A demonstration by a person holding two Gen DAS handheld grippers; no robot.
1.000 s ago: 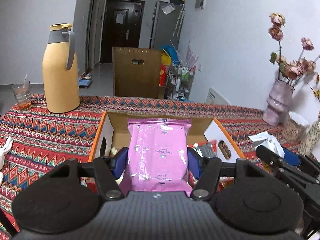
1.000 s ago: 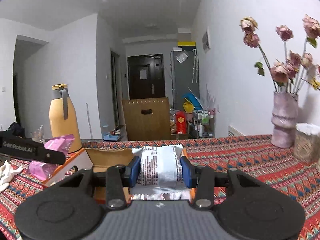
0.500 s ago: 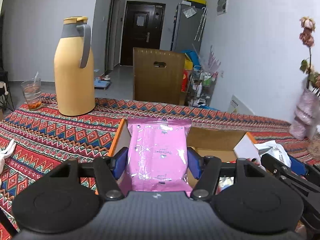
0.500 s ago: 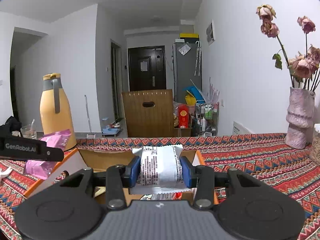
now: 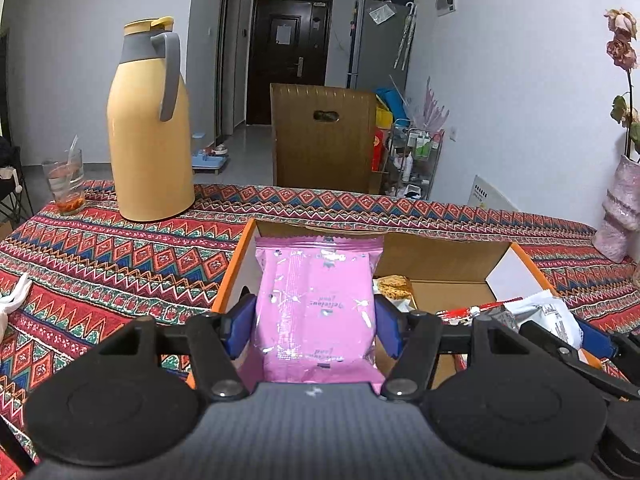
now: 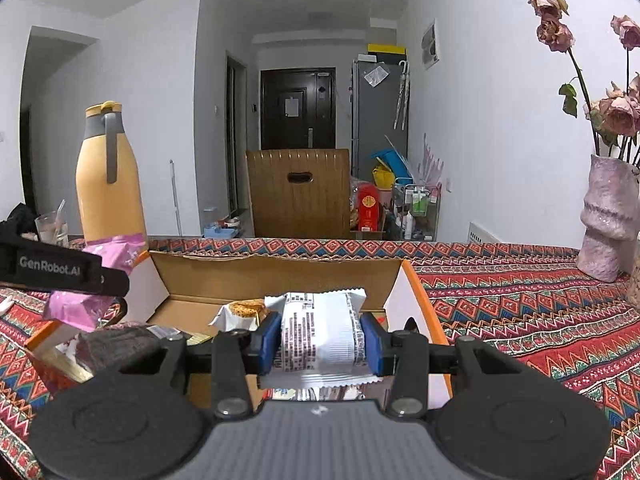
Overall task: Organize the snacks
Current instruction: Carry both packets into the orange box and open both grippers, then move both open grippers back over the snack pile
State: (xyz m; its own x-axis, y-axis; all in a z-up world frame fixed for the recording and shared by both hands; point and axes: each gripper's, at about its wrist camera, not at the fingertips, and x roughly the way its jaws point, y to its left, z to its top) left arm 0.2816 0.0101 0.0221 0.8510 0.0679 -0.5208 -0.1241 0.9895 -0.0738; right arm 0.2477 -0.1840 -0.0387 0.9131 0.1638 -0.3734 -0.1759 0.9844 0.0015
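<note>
My left gripper [image 5: 316, 326] is shut on a pink snack packet [image 5: 318, 304] and holds it over the left end of an open cardboard box [image 5: 440, 254] with orange edges. My right gripper [image 6: 320, 338] is shut on a white snack packet [image 6: 320, 328] with dark print, held over the same box [image 6: 276, 280] near its right side. The box holds a round biscuit pack [image 6: 240, 314] and other wrappers. The right gripper and its white packet [image 5: 548, 316] show at the lower right of the left wrist view. The left gripper's arm [image 6: 60, 268] and pink packet [image 6: 100, 276] show at the left of the right wrist view.
A tall yellow thermos [image 5: 150, 132] and a glass [image 5: 66, 186] stand at the table's back left. A pink vase with dried flowers [image 6: 608, 228] stands at the right. A wooden chair [image 6: 300, 194] is behind the table. The patterned cloth [image 6: 520, 312] covers the table.
Both grippers have come lower and closer over the box, each still holding its packet. The left one has shifted toward the box's left end.
</note>
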